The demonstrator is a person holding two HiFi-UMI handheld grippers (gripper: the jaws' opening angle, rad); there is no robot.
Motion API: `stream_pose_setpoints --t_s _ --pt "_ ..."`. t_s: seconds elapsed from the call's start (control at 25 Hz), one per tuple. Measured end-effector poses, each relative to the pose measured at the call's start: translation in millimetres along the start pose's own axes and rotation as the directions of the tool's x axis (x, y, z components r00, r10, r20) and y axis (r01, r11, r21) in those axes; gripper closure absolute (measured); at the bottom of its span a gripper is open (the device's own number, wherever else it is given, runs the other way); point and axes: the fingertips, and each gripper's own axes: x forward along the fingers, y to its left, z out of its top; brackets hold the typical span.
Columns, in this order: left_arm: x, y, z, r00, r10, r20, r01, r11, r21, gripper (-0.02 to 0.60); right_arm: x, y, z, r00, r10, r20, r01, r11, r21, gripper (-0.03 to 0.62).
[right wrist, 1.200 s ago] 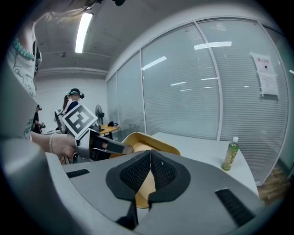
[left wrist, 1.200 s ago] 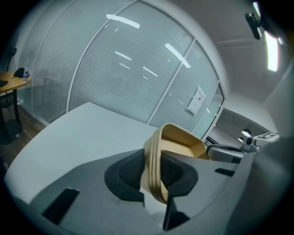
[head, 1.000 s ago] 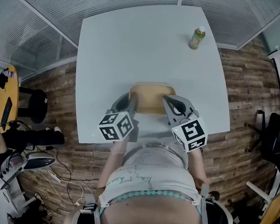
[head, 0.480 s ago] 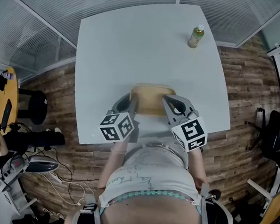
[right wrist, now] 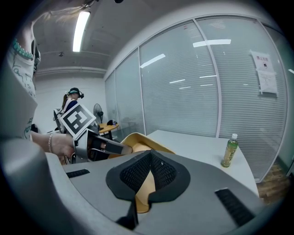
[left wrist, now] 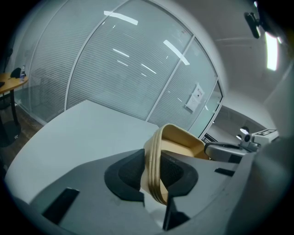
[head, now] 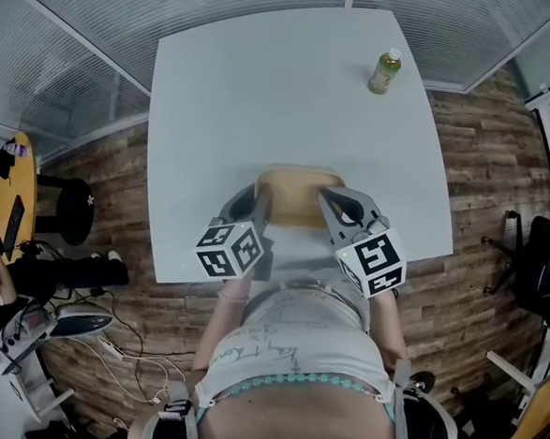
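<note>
A tan tray (head: 296, 195) with a raised rim hangs over the near edge of the white table (head: 264, 101), held between both grippers. My left gripper (head: 256, 201) is shut on the tray's left rim (left wrist: 156, 165). My right gripper (head: 330, 208) is shut on the tray's right rim (right wrist: 143, 193). In the right gripper view the left gripper (right wrist: 98, 146) and its marker cube show beyond the tray, held by a person's hand. The tray's inside looks bare where it shows.
A green drink bottle (head: 386, 71) stands upright at the table's far right corner (right wrist: 229, 153). Glass walls with blinds (left wrist: 115, 78) run behind the table. A round side table and stool (head: 19, 187) stand at the left, an office chair (head: 538, 279) at the right.
The tray and both grippers have hardly moved; the views have shifted only slightly.
</note>
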Motion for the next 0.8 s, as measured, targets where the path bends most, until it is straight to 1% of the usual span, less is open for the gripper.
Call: stream_pose_setpoints --t_s 0.8 --pt "-2.9 -3.2 -4.7 1.0 -0.008 -0.001 0.008 1.0 -0.002 0.52 -3.5 2.6 -6.2 1.0 0.0 -0.018 0.0 1.0 -0.003 0.594"
